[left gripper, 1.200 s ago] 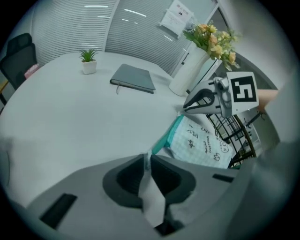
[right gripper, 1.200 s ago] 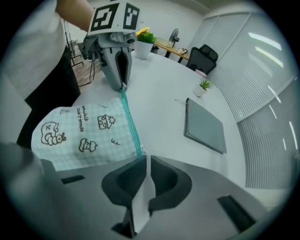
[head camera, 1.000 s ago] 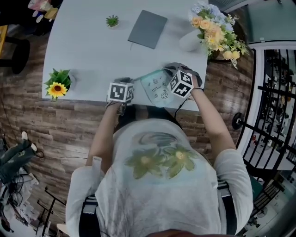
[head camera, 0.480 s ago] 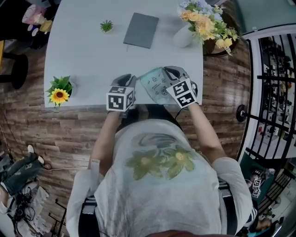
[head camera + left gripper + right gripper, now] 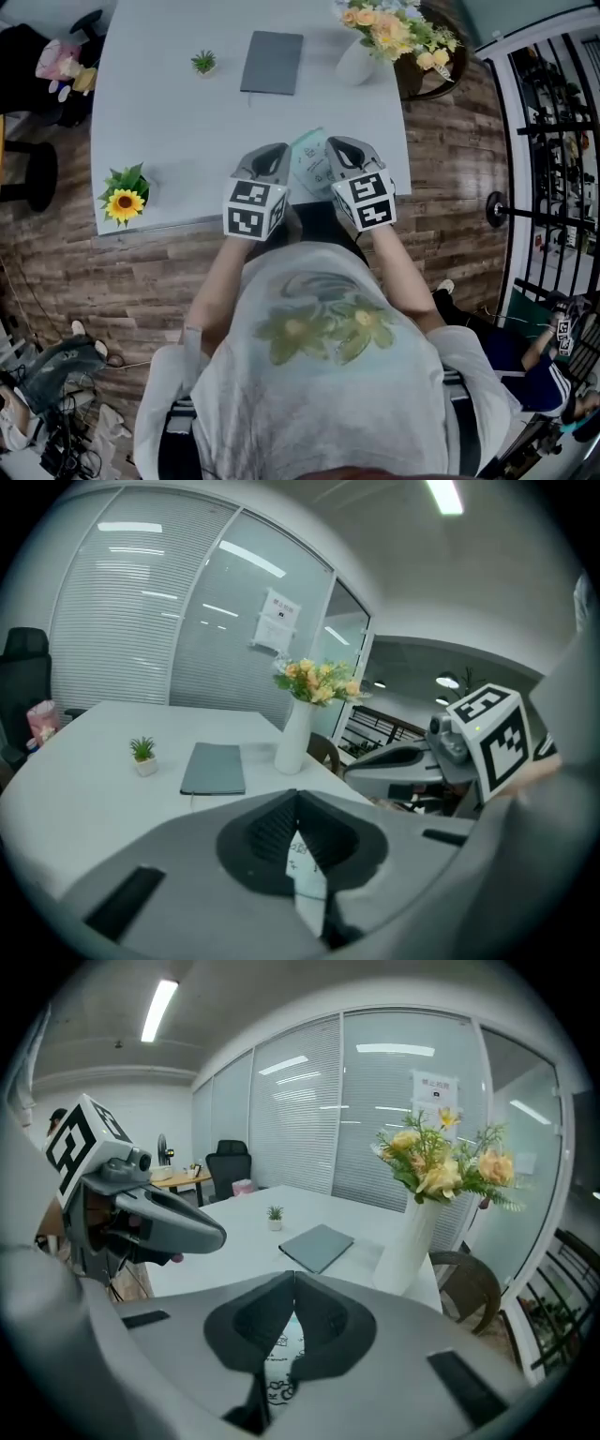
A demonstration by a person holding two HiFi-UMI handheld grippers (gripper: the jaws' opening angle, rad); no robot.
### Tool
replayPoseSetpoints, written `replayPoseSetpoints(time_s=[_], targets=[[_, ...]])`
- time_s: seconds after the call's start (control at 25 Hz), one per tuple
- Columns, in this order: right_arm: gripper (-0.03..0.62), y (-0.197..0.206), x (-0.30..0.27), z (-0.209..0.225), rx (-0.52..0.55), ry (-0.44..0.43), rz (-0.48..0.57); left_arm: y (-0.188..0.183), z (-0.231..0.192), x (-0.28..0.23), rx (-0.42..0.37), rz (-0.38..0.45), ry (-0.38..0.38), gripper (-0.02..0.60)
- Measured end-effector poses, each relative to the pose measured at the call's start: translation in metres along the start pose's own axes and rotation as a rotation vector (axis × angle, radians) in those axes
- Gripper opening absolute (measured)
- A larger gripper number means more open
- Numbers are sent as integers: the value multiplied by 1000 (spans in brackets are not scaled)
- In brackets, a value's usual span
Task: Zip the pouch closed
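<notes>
We are holding the translucent pale-green printed pouch (image 5: 309, 161) over the white table's (image 5: 169, 112) near edge, with the jaws of the grey left gripper (image 5: 275, 155) and the grey right gripper (image 5: 339, 150) both clamping it.

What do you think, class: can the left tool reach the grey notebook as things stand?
Probably not yet. The left tool is shut on the pouch, which the right tool also grips. Nothing stands between it and the notebook, so once freed the way looks open.
</notes>
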State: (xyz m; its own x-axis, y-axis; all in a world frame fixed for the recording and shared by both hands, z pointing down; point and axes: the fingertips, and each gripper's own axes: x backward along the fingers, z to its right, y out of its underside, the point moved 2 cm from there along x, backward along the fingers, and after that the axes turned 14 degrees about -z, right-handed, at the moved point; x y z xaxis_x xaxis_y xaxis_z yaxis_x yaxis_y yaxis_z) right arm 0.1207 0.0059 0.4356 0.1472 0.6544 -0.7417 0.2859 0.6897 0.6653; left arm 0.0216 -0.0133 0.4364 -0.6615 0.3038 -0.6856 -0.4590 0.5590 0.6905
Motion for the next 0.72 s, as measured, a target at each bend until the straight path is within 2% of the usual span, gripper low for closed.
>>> replayPoseSetpoints(time_s=[0.12, 0.36, 0.72], targets=[[17, -1, 13, -9, -49, 2, 42, -4, 13, 7, -29, 10, 47, 5], [17, -3, 39, -21, -108, 11, 112, -11, 29, 17, -50, 47, 92, 5], [15, 2, 52, -30, -146, 19, 137, -17, 47, 24, -92, 82, 135, 5]])
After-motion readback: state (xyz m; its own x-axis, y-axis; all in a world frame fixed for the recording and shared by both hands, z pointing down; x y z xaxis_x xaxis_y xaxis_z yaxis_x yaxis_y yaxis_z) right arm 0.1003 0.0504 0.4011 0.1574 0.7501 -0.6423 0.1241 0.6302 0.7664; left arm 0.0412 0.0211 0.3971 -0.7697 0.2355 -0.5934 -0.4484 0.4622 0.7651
